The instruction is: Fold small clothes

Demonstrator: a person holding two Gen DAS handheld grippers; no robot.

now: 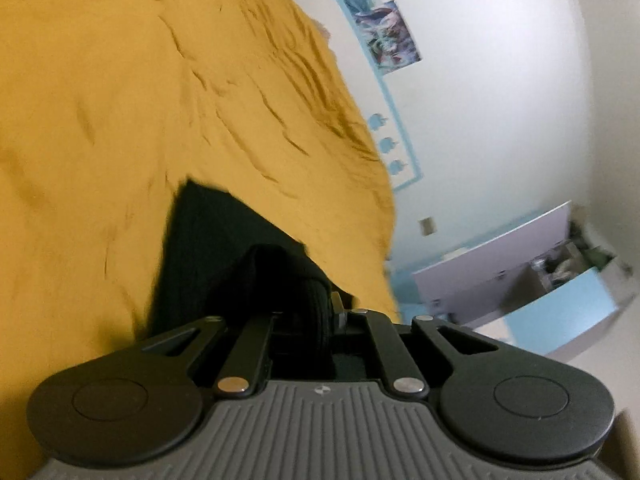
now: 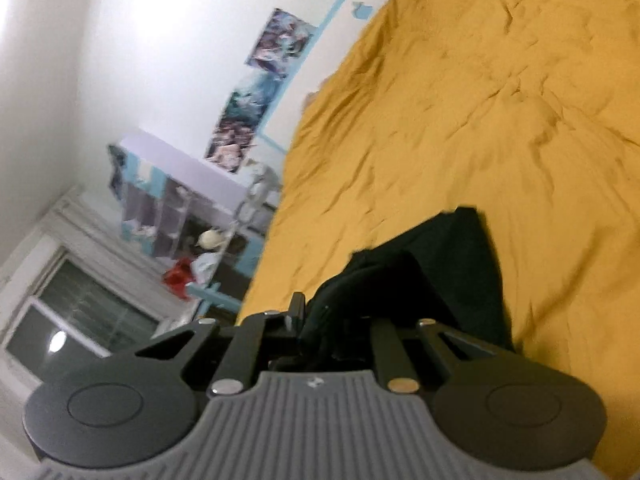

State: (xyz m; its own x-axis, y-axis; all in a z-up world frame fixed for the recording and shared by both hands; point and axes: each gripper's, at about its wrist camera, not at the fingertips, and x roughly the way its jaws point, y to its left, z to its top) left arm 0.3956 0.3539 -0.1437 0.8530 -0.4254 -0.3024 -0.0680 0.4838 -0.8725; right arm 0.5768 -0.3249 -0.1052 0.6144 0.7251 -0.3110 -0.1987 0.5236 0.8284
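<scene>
A small black garment [image 1: 208, 248] hangs from my left gripper [image 1: 320, 300], which is shut on its bunched edge; the cloth drapes over the fingers and hides the tips. The same black garment [image 2: 452, 264] is also held by my right gripper [image 2: 340, 312], shut on another bunched part of it. Both grippers hold it lifted above a mustard-yellow bedspread [image 1: 120, 100], also seen in the right wrist view [image 2: 500, 120]. Both views are tilted and slightly blurred.
A white wall with posters [image 1: 380, 28] and a blue trim borders the bed. A lilac and blue shelf unit [image 2: 180, 200] with clutter stands beside the bed, near a window [image 2: 80, 320]. A lilac cabinet [image 1: 500, 264] shows in the left wrist view.
</scene>
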